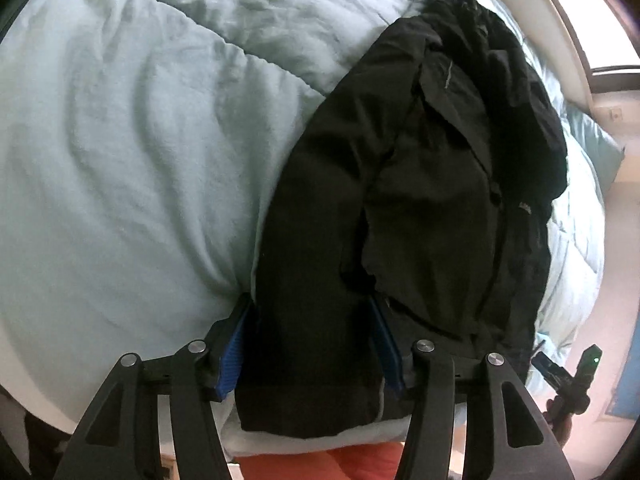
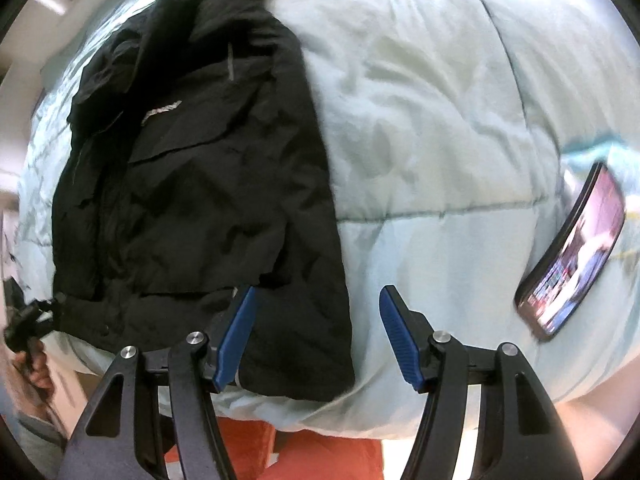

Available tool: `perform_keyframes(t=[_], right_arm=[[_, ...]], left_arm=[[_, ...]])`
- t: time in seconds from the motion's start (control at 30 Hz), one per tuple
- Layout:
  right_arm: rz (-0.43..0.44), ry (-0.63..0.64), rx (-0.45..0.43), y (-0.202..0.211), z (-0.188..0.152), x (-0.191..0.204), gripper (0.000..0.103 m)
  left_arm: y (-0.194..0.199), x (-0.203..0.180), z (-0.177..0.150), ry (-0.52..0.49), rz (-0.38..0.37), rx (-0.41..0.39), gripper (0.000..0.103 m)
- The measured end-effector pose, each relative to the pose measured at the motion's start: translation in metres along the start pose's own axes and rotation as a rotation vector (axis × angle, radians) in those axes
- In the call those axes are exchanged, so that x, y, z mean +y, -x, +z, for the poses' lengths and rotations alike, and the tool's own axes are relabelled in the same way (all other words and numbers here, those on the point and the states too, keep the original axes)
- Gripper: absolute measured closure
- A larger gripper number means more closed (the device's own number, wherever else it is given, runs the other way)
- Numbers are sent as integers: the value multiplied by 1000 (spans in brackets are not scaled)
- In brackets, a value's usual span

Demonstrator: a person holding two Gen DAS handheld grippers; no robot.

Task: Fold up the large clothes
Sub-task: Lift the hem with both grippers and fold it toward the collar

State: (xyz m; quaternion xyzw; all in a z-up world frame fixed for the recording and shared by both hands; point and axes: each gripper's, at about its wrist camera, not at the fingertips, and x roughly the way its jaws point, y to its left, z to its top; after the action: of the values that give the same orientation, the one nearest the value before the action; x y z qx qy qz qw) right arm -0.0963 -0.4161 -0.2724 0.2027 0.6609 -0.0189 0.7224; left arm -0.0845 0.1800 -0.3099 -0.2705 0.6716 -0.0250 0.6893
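A black jacket lies lengthwise on a pale blue duvet, its sides folded inward and its hem at the near edge of the bed. My left gripper points down over the hem. Its blue pads straddle the jacket's left folded strip and do not pinch it. In the right wrist view the jacket fills the left half. My right gripper is open over the jacket's right edge, one pad over black cloth, the other over bare duvet.
A phone with its screen lit lies on the duvet to the right of the right gripper. Orange fabric shows below the bed's near edge. A window and wall are beyond the bed's far side.
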Motion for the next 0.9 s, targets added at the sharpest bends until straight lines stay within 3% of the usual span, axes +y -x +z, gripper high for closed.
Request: perform_keyframes(t=[0.13,0.23,0.37,0.4,0.43,0.47,0.53,0.57,0.6,0.67,0.77,0.8,0.9], right_arm=[[13,-56,42,-9,-7,-12,36],[40,-60,66,-17,-10,-13,36],[117,-106,109,-46,-4,-15,37],[141,-113,120,-50,-3,-15,41],[164,-112,116,-50,-2,-12,57],[163,-96,110,-47,-2,-9,66],[111,-38,70,-29,-1,1,84],[118,-25,53,-20,-1,5,87],[150,-18,31,-7,0,7,88],[201,17,-18,19,2,14,88],[235,58,13,19,3,22,88],[239,59,25,14,3,23,88],[182,46,90,-14,1,23,84]], left_arm=[[14,-14,1,-39,38,-39,48],[27,-24,-1,-69,10,-56,48],[-2,-22,6,-61,22,8,48],[-9,-20,8,-57,24,17,48],[-13,-19,10,-56,23,22,48],[-12,-18,10,-55,15,18,48],[-1,-19,8,-82,25,-12,70],[9,-21,5,-109,37,-29,83],[21,-22,3,-120,-4,-46,95],[46,-27,-2,-119,-149,-85,95],[58,-34,-2,-135,-302,-66,93],[51,-36,-1,-135,-316,-54,92],[22,-27,7,-100,-247,1,84]])
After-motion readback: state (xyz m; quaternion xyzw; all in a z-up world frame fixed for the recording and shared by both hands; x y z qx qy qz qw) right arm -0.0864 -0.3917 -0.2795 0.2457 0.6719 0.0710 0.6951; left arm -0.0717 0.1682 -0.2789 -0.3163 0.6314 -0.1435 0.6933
